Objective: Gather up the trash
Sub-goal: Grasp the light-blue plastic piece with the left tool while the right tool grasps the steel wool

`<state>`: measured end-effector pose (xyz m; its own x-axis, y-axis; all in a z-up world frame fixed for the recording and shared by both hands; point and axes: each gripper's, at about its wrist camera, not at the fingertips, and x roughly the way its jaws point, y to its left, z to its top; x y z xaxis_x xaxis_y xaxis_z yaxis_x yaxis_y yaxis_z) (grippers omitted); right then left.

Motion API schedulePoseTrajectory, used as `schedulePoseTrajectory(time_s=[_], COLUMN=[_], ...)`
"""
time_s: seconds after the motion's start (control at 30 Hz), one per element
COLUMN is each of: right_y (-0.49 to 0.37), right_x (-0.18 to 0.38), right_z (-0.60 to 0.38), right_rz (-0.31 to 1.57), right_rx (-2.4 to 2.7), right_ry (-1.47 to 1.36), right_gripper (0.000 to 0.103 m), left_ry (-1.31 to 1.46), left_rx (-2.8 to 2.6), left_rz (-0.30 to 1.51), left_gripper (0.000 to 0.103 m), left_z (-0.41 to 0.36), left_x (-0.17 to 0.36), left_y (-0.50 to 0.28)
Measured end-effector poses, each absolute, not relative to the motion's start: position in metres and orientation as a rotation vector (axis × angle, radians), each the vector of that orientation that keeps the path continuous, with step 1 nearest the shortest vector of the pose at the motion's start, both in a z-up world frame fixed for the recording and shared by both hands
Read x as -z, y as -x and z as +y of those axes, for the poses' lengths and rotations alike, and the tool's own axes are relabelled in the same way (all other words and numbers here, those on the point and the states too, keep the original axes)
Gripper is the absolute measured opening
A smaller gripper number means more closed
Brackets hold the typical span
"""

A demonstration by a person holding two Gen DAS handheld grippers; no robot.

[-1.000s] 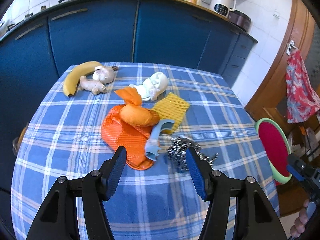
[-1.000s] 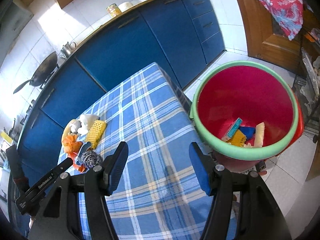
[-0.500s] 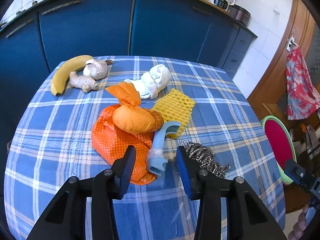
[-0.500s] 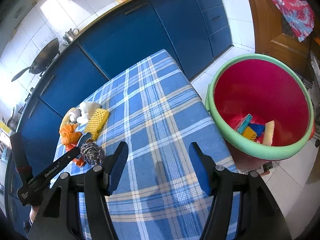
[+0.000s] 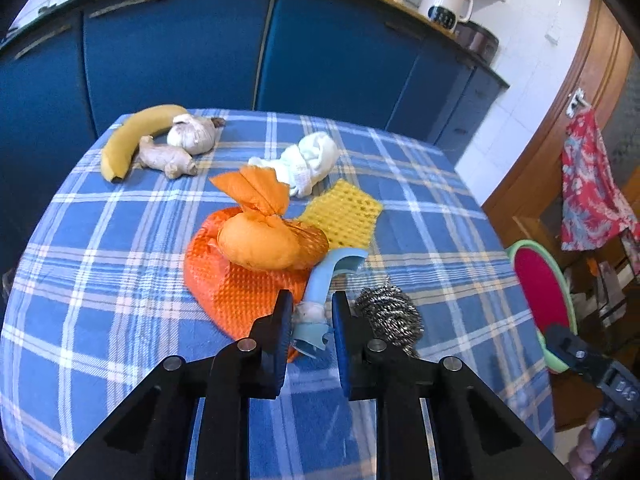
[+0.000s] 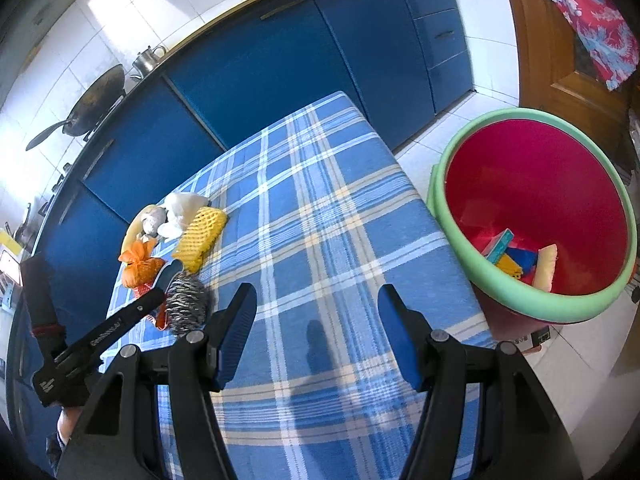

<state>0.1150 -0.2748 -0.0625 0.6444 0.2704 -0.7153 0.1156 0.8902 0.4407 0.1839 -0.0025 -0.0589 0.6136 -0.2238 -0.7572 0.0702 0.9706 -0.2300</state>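
A banana (image 5: pixel 132 136), a ginger root (image 5: pixel 164 158) and a garlic bulb (image 5: pixel 192 134) lay together on the checked tablecloth (image 5: pixel 100 240); a white kettle (image 5: pixel 444 2) stood on the counter.

Bright daylight floods both fisheye views, glaring white off the wall tiles (image 6: pixel 100 12) far beyond the jaws, edges bowed and dark-vignetted, everything reasonably sharp.

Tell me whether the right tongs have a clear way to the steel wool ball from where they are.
Probably yes: the right tongs stand open over bare cloth, and the steel wool ball lies uncovered nearby, though the left tongs, closing around the blue scrap, crowd its side.
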Motion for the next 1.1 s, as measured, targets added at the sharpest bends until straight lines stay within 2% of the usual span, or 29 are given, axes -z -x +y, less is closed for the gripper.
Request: schedulePoseTrajectory(time_s=[0.47,1.1], right_y=[-0.11,-0.134], right_x=[0.05,0.057], right_z=[-0.242,-0.151], right_rz=[0.864,0.939], right_rx=[-0.151,-0.259], right_ry=[-0.43,-0.255], right_gripper=[0.065,0.065], left_ry=[0.247,0.316], left_rx=[0.156,0.015], left_rz=[0.814,0.803], left_gripper=[0.02,0.02], left_z=[0.029,0.095], left_x=[0.029,0.04], left_y=[-0.145,-0.132])
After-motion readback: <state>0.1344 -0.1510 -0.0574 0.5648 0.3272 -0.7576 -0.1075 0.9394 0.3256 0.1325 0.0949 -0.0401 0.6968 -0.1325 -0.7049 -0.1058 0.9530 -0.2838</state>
